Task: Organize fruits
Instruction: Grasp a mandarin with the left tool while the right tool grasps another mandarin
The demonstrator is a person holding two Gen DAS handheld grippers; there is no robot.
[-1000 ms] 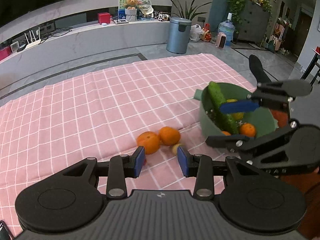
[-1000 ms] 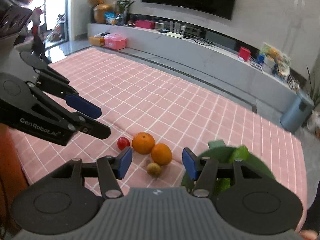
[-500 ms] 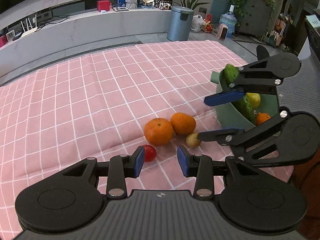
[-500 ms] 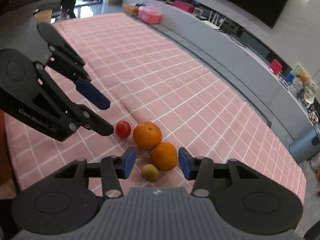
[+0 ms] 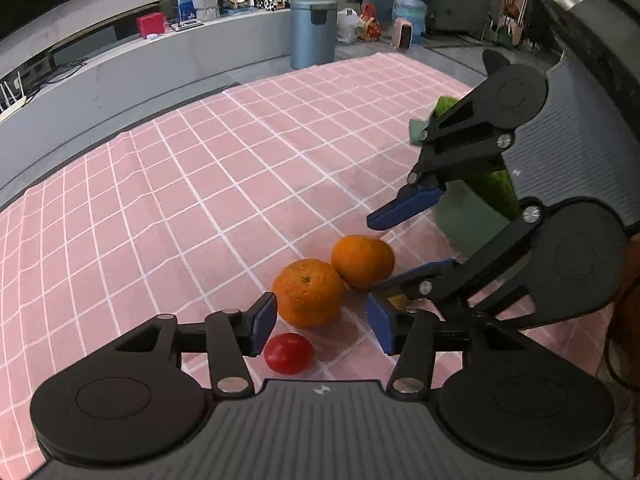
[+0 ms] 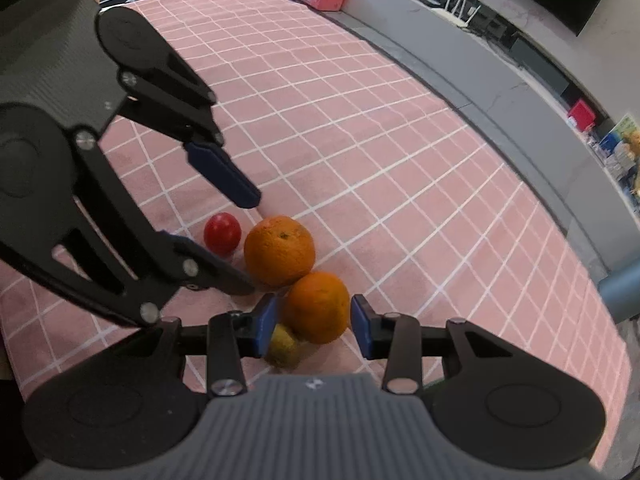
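Observation:
Two oranges, a red tomato and a small yellow-green fruit lie close together on the pink checked cloth. My left gripper [image 5: 322,323] hangs low over the nearer orange [image 5: 308,292] and the tomato [image 5: 289,353]. Its jaws are opening, with the orange just ahead between the pads and untouched. My right gripper [image 6: 314,326] straddles the other orange [image 6: 318,306], and its jaws are closing with slim gaps still showing. The yellow-green fruit [image 6: 284,346] sits by its left pad. A green basket [image 5: 460,216] holding a cucumber [image 5: 496,188] stands behind the right gripper [image 5: 386,246].
The pink cloth [image 5: 240,184] stretches away to the left and back. The two grippers nearly touch at the fruit cluster. Beyond the table are a grey ledge [image 5: 160,68], a blue-grey bin [image 5: 312,32] and a water bottle [image 5: 410,12].
Both grippers have dropped and closed in on the fruit cluster. The left jaws have widened. The right jaws have narrowed around the second orange.

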